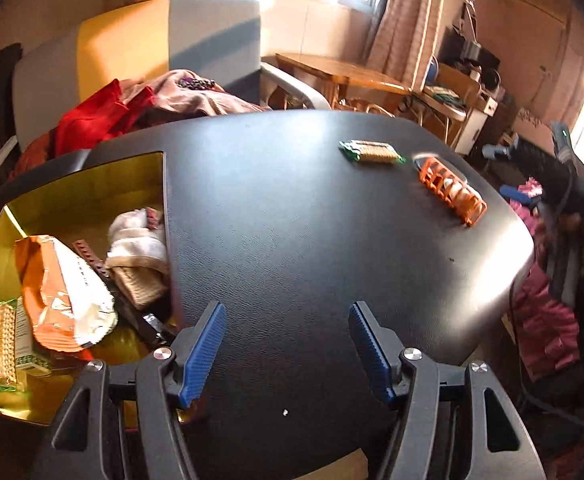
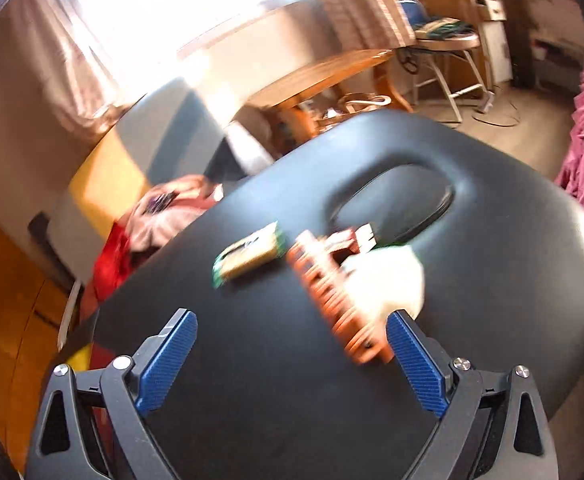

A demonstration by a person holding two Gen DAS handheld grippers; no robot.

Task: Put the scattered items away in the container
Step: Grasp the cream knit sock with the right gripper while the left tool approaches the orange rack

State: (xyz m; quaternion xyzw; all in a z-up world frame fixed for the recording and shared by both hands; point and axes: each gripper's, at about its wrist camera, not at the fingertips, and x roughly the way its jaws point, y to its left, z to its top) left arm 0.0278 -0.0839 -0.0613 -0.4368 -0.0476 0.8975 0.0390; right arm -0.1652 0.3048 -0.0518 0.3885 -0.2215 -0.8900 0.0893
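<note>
A black textured table [image 1: 292, 216] carries a green-edged cracker pack [image 1: 371, 152] near its far edge. Just beside it, toward the right edge, lies an orange packet [image 1: 451, 190]. Apart or touching is unclear.

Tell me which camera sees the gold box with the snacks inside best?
The left wrist view. It looks down into the gold box and shows the orange bag, cracker pack and other bits inside. The right wrist view is blurry and faces the table, with no box that can be made out.
</note>
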